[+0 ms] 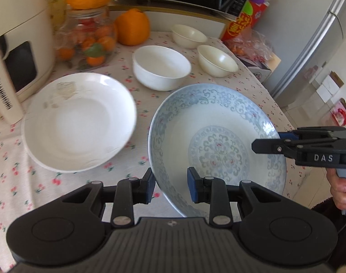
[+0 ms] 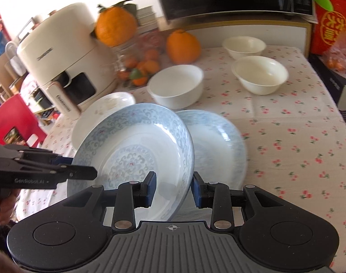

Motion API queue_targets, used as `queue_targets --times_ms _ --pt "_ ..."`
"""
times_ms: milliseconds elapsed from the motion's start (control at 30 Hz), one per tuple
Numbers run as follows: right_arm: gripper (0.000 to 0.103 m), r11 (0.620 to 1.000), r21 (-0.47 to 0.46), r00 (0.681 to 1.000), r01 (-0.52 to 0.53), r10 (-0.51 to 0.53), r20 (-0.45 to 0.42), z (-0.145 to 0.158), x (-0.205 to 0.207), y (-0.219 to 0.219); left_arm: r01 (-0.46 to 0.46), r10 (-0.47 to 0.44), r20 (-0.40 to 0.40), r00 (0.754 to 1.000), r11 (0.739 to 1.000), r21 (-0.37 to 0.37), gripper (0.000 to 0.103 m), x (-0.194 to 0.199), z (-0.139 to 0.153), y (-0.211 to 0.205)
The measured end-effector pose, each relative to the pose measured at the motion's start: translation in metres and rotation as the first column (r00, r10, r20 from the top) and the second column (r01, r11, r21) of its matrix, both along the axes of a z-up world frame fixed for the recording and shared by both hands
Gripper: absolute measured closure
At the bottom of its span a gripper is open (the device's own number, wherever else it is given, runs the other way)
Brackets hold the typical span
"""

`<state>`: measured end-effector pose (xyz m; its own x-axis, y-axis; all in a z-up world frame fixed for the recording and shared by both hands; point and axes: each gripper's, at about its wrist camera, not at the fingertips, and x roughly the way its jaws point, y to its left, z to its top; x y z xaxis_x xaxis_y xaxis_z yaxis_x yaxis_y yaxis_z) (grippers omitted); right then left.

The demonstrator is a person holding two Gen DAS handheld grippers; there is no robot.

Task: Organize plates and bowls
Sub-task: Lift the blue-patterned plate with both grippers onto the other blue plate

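Cloth-covered table (image 2: 286,136) with cherry print lies bare at its right side, its edge dropping away near a refrigerator (image 1: 313,45). Left gripper (image 1: 170,185) and right gripper (image 2: 174,187) each clamp opposite rims of one blue-patterned plate (image 2: 132,150), lifted and tilted above a second blue plate (image 2: 218,145). Beside them sits a white plate (image 1: 79,122); three bowls stand behind: a white bowl (image 1: 161,67) and two cream bowls (image 1: 217,60). Oranges and an air fryer (image 2: 66,61) crowd the far left.

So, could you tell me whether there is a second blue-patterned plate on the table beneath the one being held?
Yes: in the right wrist view a second blue-patterned plate lies on the tablecloth, behind the tilted blue-patterned plate.
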<state>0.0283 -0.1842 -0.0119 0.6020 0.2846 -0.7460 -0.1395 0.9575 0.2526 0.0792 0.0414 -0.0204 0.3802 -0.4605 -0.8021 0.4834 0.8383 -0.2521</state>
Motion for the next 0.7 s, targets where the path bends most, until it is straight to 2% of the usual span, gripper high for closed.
queue_targets --times_ms 467,700 --pt "0.071 0.996 -0.017 0.996 0.083 -0.084 -0.025 -0.009 0.015 -0.037 0.052 -0.051 -0.022 0.998 0.997 0.052 0.076 0.010 -0.014 -0.043" --pt "0.071 0.995 -0.049 0.995 0.083 -0.086 -0.052 -0.020 0.023 -0.037 0.054 -0.058 0.023 0.998 0.991 0.123 0.076 0.011 -0.015 -0.053"
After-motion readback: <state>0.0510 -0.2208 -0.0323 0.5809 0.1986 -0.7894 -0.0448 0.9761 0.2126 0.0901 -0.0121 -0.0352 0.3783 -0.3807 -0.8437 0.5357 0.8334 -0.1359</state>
